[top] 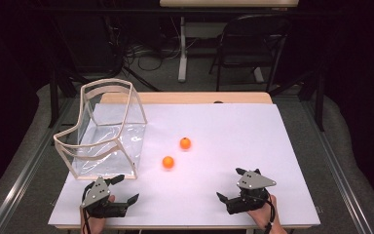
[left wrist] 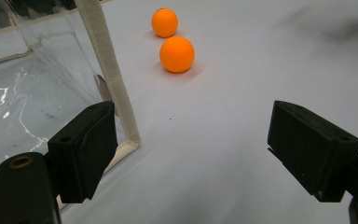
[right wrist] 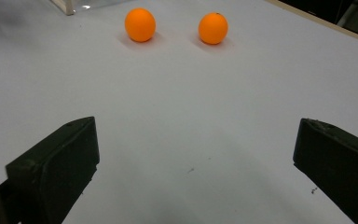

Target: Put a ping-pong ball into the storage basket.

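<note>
Two orange balls lie on the white table top, the nearer ball (top: 168, 162) and the farther ball (top: 185, 143), just right of a clear container (top: 107, 131) with beige trim. My left gripper (top: 127, 188) is open near the front edge, beside the container's front corner. Its own view has the nearer ball (left wrist: 177, 54) and the farther ball (left wrist: 164, 22) ahead of the left gripper (left wrist: 198, 149), with nothing between the jaws. My right gripper (top: 230, 184) is open at the front right. Its view faces both balls (right wrist: 140, 24) (right wrist: 213, 28), well beyond the right gripper (right wrist: 196, 158).
The container's beige corner post (left wrist: 109, 70) stands close to my left gripper's left jaw. The white sheet (top: 233, 136) covers the table, with a wooden strip (top: 185, 97) at the far edge. A dark chair (top: 253, 44) and cables are on the floor beyond.
</note>
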A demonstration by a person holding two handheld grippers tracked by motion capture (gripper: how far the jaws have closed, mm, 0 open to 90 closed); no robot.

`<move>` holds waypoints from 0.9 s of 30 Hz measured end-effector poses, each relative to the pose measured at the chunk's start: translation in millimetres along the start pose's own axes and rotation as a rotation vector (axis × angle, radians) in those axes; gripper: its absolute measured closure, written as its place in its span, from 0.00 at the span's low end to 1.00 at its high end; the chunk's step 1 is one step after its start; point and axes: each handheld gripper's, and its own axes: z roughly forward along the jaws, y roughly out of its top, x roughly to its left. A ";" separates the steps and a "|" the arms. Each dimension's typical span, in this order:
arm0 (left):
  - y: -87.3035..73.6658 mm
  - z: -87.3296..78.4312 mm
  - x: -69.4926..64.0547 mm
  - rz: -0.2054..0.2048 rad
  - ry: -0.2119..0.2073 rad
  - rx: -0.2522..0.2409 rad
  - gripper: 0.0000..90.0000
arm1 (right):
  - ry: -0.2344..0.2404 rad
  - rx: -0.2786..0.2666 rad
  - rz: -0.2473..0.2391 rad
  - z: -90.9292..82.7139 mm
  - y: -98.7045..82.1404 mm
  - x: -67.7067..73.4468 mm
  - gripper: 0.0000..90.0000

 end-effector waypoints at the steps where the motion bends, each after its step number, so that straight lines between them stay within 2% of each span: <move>1: 0.2 -0.1 0.0 0.002 0.001 0.002 0.18 | 0.002 0.003 -0.002 1.1 1.0 0.5 0.00; 18: 1.8 0.7 -1.5 0.010 -0.005 -0.003 0.18 | 0.053 0.047 -0.030 22.7 14.5 11.5 0.00; 27: 1.7 1.3 -0.8 0.006 -0.008 0.003 0.18 | 0.083 0.078 -0.030 38.8 19.6 8.7 0.00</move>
